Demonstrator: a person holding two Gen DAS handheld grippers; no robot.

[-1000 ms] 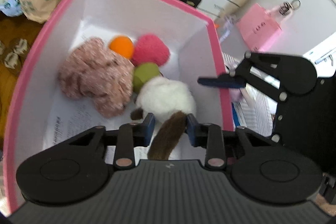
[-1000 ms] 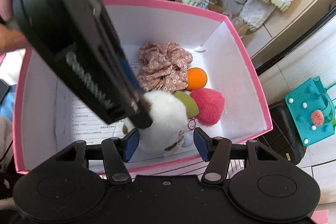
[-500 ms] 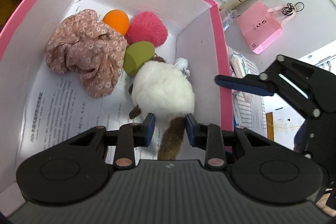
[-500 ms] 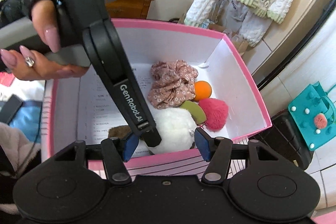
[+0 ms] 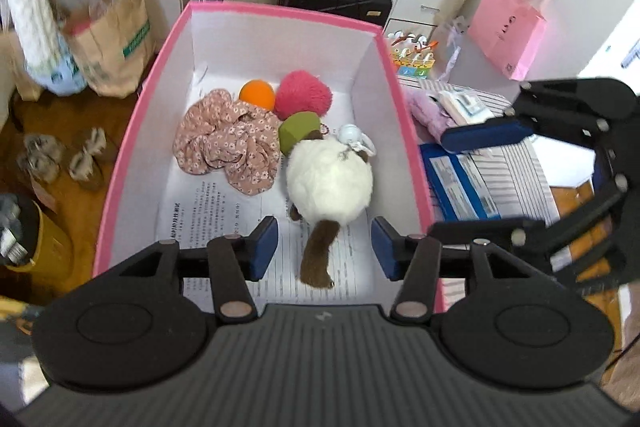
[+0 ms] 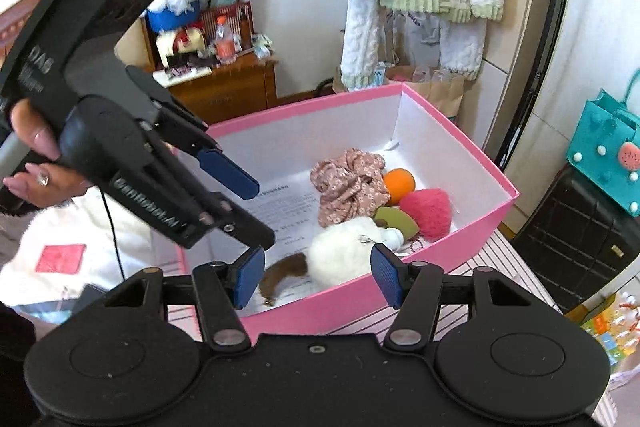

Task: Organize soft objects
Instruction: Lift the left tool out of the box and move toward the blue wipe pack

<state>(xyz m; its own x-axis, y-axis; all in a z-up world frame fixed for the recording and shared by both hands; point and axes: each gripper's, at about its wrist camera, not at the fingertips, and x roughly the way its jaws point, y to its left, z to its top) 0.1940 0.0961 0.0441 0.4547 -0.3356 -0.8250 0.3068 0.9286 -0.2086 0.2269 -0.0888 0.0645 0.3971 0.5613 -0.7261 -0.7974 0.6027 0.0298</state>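
Left wrist view: the white plush (image 5: pixel 329 183) (brown tail) lies in the pink box (image 5: pixel 394 75), both grippers' jaws open, empty.

Left wrist view: looks steeply down from above the near end of the pink box (image 5: pixel 120 183), along its length, close over the white plush toy (image 5: pixel 330 183).
Right wrist view: looks down at a slant from outside the box's (image 6: pixel 360 303) near side wall, a little farther off.
Shared: the box's inside, the plush toy (image 6: pixel 344 257), floral cloth (image 5: pixel 228 143), orange ball (image 5: pixel 257 95).
Cross-sight: each view catches the other gripper at its edge.
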